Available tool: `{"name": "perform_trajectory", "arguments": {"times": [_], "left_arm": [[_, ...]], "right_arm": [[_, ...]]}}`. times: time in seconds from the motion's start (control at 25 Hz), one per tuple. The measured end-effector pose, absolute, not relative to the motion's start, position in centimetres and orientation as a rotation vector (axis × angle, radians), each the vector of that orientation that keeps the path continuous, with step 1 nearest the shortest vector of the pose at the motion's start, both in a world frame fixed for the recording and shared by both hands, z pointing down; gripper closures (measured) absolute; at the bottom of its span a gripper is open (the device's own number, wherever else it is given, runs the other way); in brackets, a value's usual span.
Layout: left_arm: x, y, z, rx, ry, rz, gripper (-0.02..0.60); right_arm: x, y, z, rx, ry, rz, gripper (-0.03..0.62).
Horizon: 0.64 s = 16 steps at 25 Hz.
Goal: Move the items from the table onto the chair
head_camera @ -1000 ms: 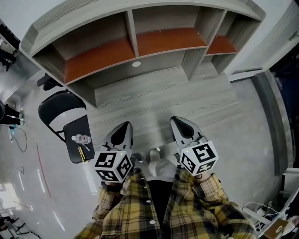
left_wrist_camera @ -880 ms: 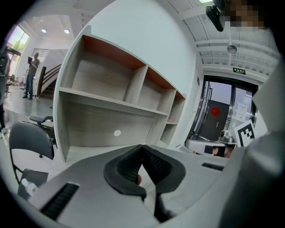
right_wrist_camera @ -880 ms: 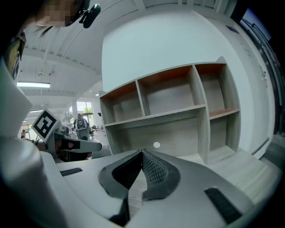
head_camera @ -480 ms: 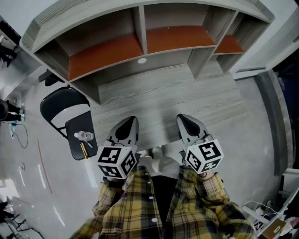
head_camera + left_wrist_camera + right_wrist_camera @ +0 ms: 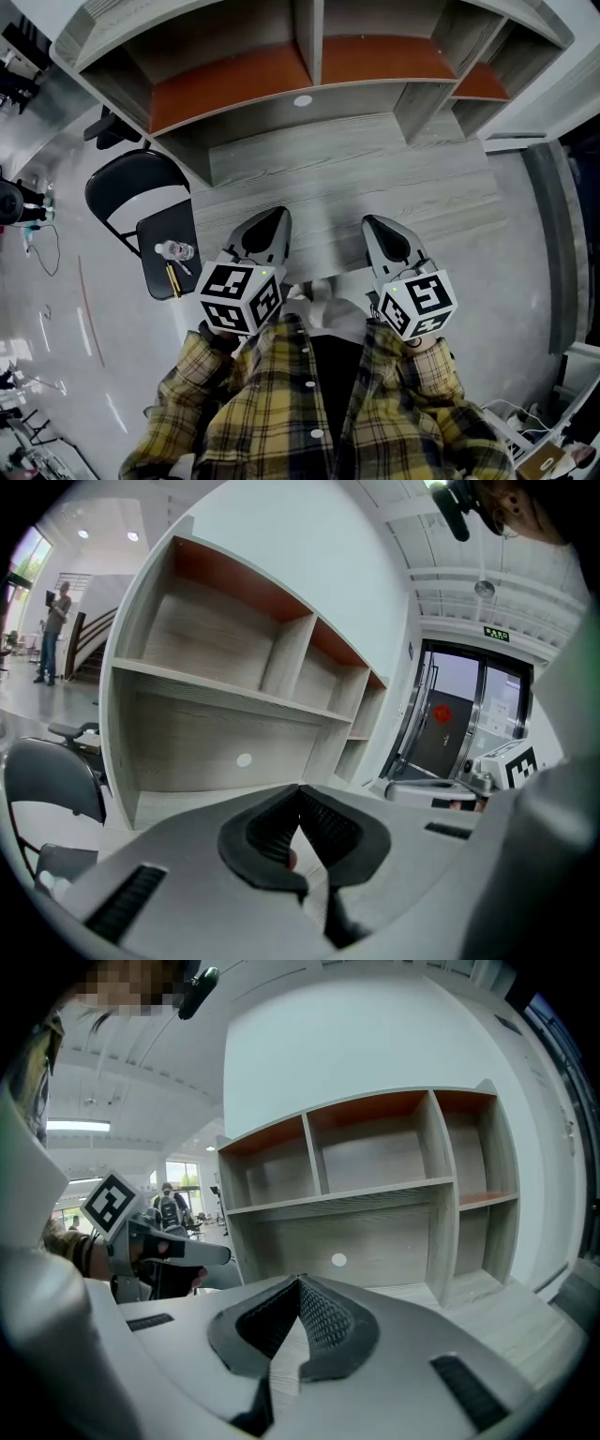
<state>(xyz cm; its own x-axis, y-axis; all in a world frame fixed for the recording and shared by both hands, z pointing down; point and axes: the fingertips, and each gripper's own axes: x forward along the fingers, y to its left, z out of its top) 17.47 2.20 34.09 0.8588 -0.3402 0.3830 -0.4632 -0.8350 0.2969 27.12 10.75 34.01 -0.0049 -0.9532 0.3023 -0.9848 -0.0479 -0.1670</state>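
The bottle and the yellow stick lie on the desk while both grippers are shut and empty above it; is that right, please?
Not quite: the bottle and the yellow stick lie on the seat of the black chair beside the desk, as the head view shows. The left gripper and right gripper are shut and empty above the desk.

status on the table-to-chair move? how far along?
Done: a bottle and a yellow pen-like item lie on the chair seat.
In hand: nothing. The left claw and right claw are both shut and empty above the table.
Left: no item shows on the visible tabletop, so the move looks about finished.
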Motion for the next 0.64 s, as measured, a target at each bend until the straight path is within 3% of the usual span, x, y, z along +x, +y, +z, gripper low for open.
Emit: {"name": "perform_trajectory", "arguments": {"times": [0.64], "left_arm": [[16.6,1.6,35.2,2.654,-0.635,0.511,0.577]], "right_arm": [[26.4,11.9,34.3,2.143,-2.092,0.529,0.577]]}}
